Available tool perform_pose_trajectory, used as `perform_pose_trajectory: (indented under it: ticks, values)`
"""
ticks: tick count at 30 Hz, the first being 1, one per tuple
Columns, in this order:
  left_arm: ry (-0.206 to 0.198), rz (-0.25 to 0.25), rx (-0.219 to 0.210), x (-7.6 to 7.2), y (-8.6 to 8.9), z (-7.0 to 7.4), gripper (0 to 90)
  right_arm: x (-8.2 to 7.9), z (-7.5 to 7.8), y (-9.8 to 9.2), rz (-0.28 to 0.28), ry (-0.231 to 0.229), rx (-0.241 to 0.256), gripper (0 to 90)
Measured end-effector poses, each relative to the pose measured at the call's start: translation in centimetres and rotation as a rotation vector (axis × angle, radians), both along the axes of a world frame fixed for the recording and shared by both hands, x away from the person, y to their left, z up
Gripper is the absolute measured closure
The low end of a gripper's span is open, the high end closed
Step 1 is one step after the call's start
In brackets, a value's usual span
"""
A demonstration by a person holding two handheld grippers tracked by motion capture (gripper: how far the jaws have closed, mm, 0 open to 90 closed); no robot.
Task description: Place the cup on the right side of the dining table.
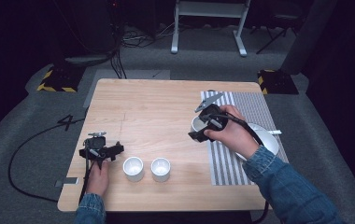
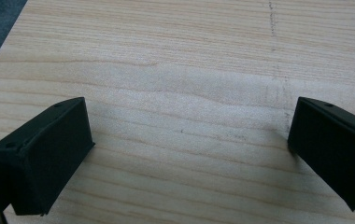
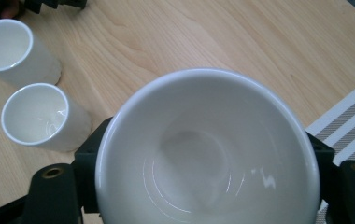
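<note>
From above, the right gripper (image 1: 202, 122) carries a round white ceramic bowl (image 1: 197, 124) over the pale wooden table (image 1: 157, 102), just off the left edge of the grey-and-white striped mat (image 1: 241, 112), while the left gripper (image 1: 100, 150) rests low near the table's left edge beside two small white cylindrical cups (image 1: 133, 168), likely kept out of the way. Along the left gripper's own jaws, they stand wide apart over bare wood, holding nothing. Along the right gripper's jaws, they clamp the bowl's sides, its mouth up and empty, with open tabletop between it and the cups.
</note>
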State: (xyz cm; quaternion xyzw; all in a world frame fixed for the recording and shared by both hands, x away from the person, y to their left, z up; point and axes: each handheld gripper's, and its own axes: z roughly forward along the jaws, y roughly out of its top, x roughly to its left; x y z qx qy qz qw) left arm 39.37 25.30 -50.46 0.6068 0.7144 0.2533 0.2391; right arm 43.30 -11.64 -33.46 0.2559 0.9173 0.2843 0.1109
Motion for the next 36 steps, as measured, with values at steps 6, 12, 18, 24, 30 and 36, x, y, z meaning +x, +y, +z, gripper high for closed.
perform_pose_trajectory:
  ticks: [6,12,18,24,30,36]
  values:
    - [0.000,0.000,0.000,0.0,0.0,0.0,0.1,1.5,1.3,-0.7,-0.038,0.003,-0.008,27.2]
    - [0.000,0.001,0.000,0.0,0.0,0.0,0.1,2.7,2.1,-1.4,-0.070,0.006,-0.010,27.2]
    - [-0.001,0.005,0.002,0.0,0.0,0.0,0.1,4.0,2.8,-2.2,-0.105,0.000,-0.005,27.2]
    - [-0.001,0.007,0.003,-0.1,0.0,0.0,0.1,5.9,3.6,-3.2,-0.152,-0.007,0.002,27.2]
    - [-0.002,0.008,0.002,-0.1,-0.1,0.0,0.1,8.1,3.8,-4.2,-0.206,-0.011,0.007,27.2]
    - [-0.001,0.008,0.002,-0.1,-0.1,0.0,0.1,10.4,4.0,-5.5,-0.277,-0.016,0.012,27.2]
